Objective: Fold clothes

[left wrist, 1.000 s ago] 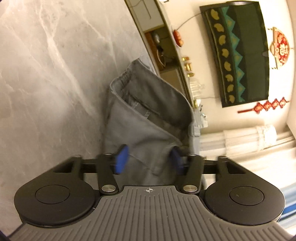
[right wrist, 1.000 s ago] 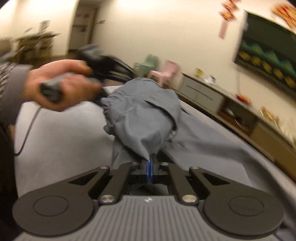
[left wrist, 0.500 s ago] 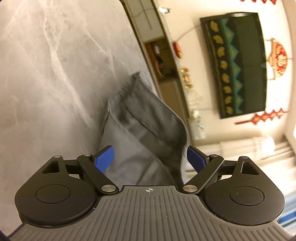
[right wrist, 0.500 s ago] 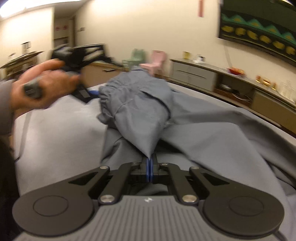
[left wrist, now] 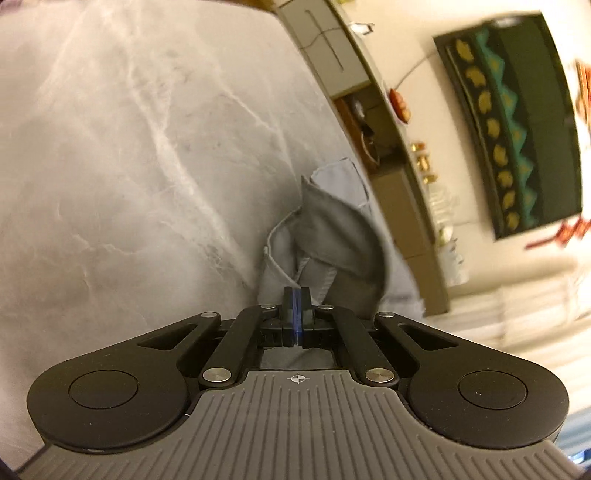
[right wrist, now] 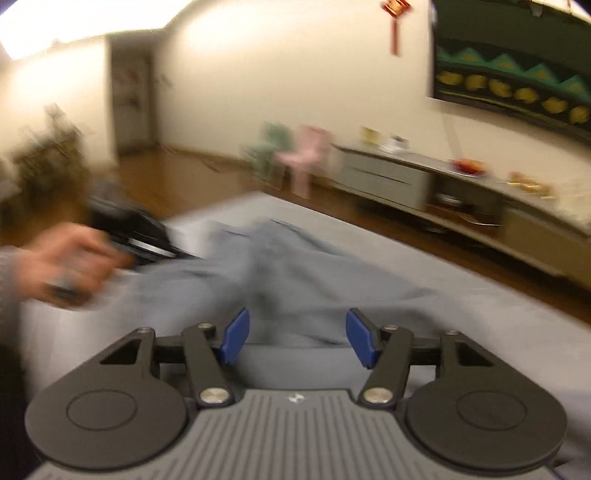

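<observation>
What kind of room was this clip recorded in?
Most likely a home living room: a low sideboard along the wall, small plastic chairs beside it, and a red hanging ornament on the wall.

— We see grey woven cloth in the garment [left wrist: 325,236], matt and soft, with stitched hems; the table [left wrist: 129,147] under it looks like smooth grey marble with pale veins.

— We agree. The left gripper [left wrist: 296,295] has matt black plastic arms, shiny metal rivets and a ribbed grey body; the right gripper [right wrist: 295,334] has smooth blue pads [right wrist: 233,335].
</observation>
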A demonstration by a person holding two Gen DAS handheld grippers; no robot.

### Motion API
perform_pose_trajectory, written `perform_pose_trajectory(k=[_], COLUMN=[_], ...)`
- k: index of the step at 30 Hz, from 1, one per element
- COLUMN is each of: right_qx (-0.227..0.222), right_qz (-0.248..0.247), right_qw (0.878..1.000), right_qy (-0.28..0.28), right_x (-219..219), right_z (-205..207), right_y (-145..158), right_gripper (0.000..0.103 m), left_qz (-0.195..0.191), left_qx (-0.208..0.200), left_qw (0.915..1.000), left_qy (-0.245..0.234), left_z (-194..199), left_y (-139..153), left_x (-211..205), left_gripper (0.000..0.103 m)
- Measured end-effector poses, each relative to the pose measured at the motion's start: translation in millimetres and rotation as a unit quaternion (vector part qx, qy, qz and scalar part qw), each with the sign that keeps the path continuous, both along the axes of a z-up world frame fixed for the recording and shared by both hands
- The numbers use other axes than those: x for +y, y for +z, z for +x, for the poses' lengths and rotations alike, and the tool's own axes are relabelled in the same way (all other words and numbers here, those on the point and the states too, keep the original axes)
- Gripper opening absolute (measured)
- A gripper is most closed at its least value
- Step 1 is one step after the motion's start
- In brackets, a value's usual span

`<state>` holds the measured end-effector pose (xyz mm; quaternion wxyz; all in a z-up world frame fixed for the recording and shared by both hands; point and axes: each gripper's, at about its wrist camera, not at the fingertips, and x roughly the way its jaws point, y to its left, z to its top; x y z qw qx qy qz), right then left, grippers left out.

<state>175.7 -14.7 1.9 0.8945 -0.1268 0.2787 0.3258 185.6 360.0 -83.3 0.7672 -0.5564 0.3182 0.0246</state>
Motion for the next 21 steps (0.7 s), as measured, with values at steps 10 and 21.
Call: perform_pose_trajectory(k=[10,21], right_qx=[0.068,0.031], right_qz=[-0.125,-0.139], right_qw=[0.989,0.982], right_qy=[-0.034,-0.123], right_x=[5.0,-49.8], right_z=[36.2,13.9], right_y=[-58.3,-54.5], right_gripper=[0.003,0.001], left_qz=[-0.010,0.084], left_qx=[0.014,-0.007], left_qw=[0.9985,0.9963], left_qy=[-0.052,-0.015], left_z=[28.3,15.3], left_y=[-12.8,20.7], left_x=[-1.4,33.4], left_gripper=[0.040,0.000])
